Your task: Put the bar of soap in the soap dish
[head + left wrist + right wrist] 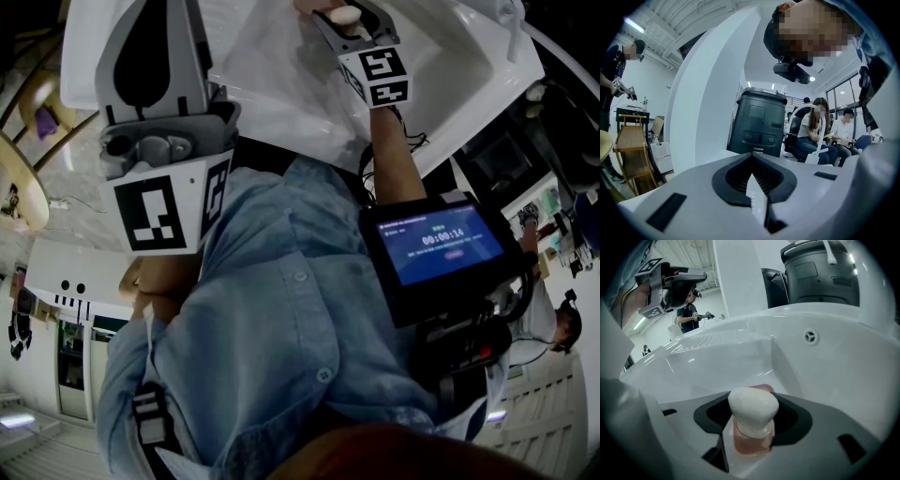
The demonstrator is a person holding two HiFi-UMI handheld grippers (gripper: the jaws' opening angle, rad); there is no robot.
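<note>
Nearest, in the right gripper view, my right gripper (752,430) has its fingers closed partway on the bar of soap (753,408). The bar fills the gap and is clamped at its lower part. Its rounded end stands proud of the pads, so I judge its long axis to run up out of the jaw plane. It looks cream-white, smooth and blunt-cornered, with a pinkish cast low down between the pads.

My left gripper (753,186) has its jaws drawn together on nothing. It points off into the room, so the right is the arm nearer the work.

Beyond the soap lies the white basin (740,357), with its overflow fitting (811,337) on the far wall. The bar hangs over the bowl, clear of it.

No view shows a soap dish, so I cannot tell which way it lies from the fingers.
</note>
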